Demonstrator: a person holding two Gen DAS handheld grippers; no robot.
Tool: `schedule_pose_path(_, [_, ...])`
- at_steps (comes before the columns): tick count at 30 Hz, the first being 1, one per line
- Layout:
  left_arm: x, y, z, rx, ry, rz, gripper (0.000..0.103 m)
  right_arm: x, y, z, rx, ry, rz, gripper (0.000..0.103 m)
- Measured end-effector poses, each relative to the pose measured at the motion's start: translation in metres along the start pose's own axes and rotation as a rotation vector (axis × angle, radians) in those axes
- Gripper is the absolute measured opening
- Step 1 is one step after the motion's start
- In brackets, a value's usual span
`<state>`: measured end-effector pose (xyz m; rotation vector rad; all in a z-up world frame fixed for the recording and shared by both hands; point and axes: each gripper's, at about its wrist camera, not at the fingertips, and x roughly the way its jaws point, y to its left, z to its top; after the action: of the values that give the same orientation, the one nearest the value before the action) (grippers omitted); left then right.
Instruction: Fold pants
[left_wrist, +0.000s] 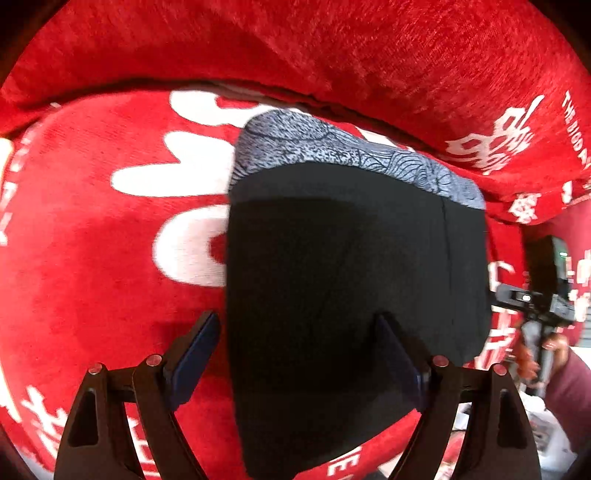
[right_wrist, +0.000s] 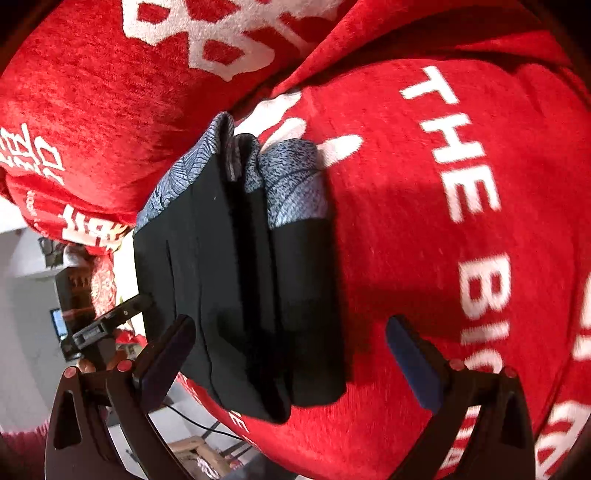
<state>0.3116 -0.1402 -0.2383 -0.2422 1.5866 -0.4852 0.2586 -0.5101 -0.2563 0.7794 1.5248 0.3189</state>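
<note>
The pants lie folded in the frame centre on the red blanket. Both the left claw and right claw gape wide, holding nothing. Square the stacked edges, pressing gently.

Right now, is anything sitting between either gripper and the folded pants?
Nothing visible. The pants lie folded on the red cover, directly ahead of the open left gripper and the open right gripper, with no object between.
</note>
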Motion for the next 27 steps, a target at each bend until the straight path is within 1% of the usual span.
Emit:
schedule_pose_path(1, [0.004, 0.001, 0.002, 0.001, 0.008, -0.008, 0.103, 0.002, 0.000, 0.002, -0.010, 0.006, 0.010, 0.103])
schedule_pose_path(5, [0.018, 0.000, 0.007, 0.025, 0.006, -0.020, 0.103, 0.017, -0.004, 0.012, -0.020, 0.045, 0.086, 0.103])
schedule_pose_path(9, [0.026, -0.003, 0.011, 0.009, -0.011, -0.050, 0.103, 0.029, 0.006, 0.025, -0.046, 0.029, 0.165, 0.103])
schedule_pose_path(12, [0.032, -0.006, 0.014, -0.022, -0.008, -0.045, 0.103, 0.035, 0.014, 0.027, -0.065, 0.025, 0.138, 0.103])
schedule_pose_path(14, [0.031, -0.008, 0.015, -0.026, -0.008, -0.031, 0.103, 0.032, 0.013, 0.025, -0.054, 0.024, 0.134, 0.102])
schedule_pose_path(16, [0.033, -0.013, 0.017, -0.030, -0.012, -0.017, 0.102, 0.030, 0.012, 0.024, -0.021, 0.021, 0.117, 0.097])
schedule_pose_path(17, [0.031, -0.015, 0.017, -0.023, -0.021, -0.019, 0.098, 0.028, 0.009, 0.025, -0.006, 0.021, 0.098, 0.088])
schedule_pose_path(18, [0.027, -0.021, 0.016, -0.011, -0.039, -0.021, 0.090, 0.025, 0.008, 0.024, 0.007, 0.024, 0.065, 0.079])
schedule_pose_path(19, [0.023, -0.025, 0.014, 0.000, -0.054, -0.018, 0.083, 0.024, 0.007, 0.021, 0.002, 0.027, 0.061, 0.073])
schedule_pose_path(20, [0.018, -0.027, 0.012, 0.014, -0.068, -0.018, 0.079, 0.021, 0.008, 0.019, -0.007, 0.032, 0.069, 0.065])
schedule_pose_path(21, [0.014, -0.030, 0.010, 0.024, -0.080, -0.016, 0.073, 0.018, 0.010, 0.017, -0.010, 0.028, 0.071, 0.058])
schedule_pose_path(22, [0.009, -0.031, 0.007, 0.026, -0.089, -0.016, 0.068, 0.017, 0.011, 0.018, -0.011, 0.024, 0.076, 0.056])
schedule_pose_path(24, [-0.001, -0.031, 0.004, 0.018, -0.100, -0.031, 0.063, 0.011, 0.014, 0.014, 0.001, 0.007, 0.091, 0.051])
schedule_pose_path(27, [-0.017, -0.033, -0.001, 0.011, -0.109, -0.068, 0.063, 0.004, 0.018, 0.009, 0.027, -0.005, 0.134, 0.046])
